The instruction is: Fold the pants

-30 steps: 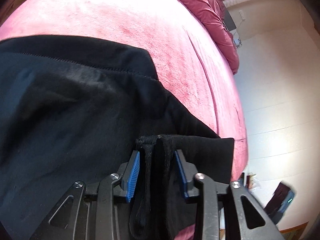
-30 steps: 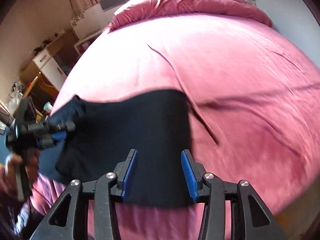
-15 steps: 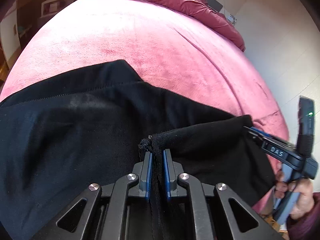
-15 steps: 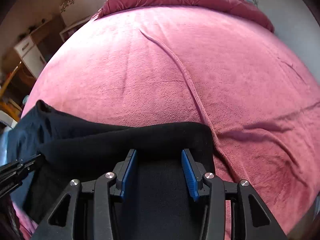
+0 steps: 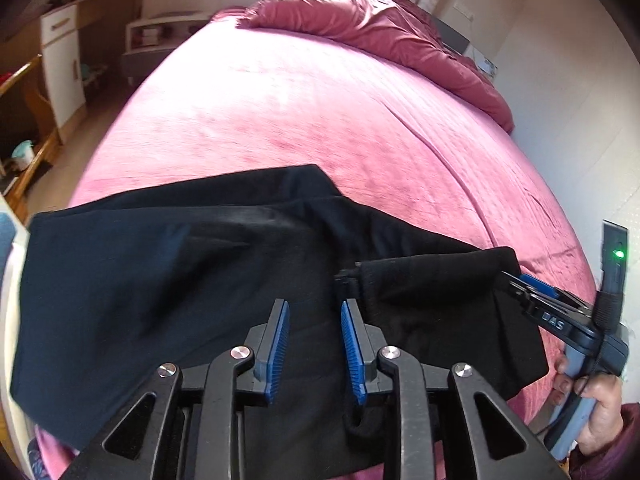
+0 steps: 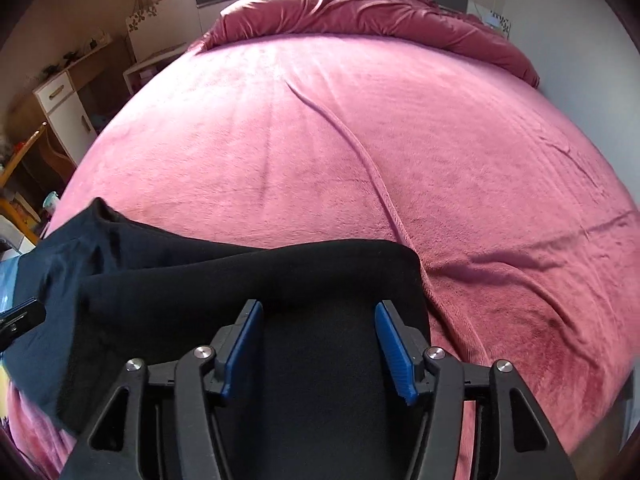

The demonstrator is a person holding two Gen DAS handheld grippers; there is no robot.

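A pink bed [image 6: 360, 140] fills both views, with a rumpled red quilt [image 6: 360, 4] at its far end. Black pants [image 5: 160, 280] lie folded across the near edge of the bed, layers stacked. The left tongs [image 5: 314, 346] have just been opening; their blue pads stand apart above the cloth and a thick hem lies just beside the right pad, ungripped. The right tongs [image 6: 320, 346] have also just been opening and stand wide over the pants' edge, pressing nothing. A hand [image 5: 596, 412] holds the right tool.
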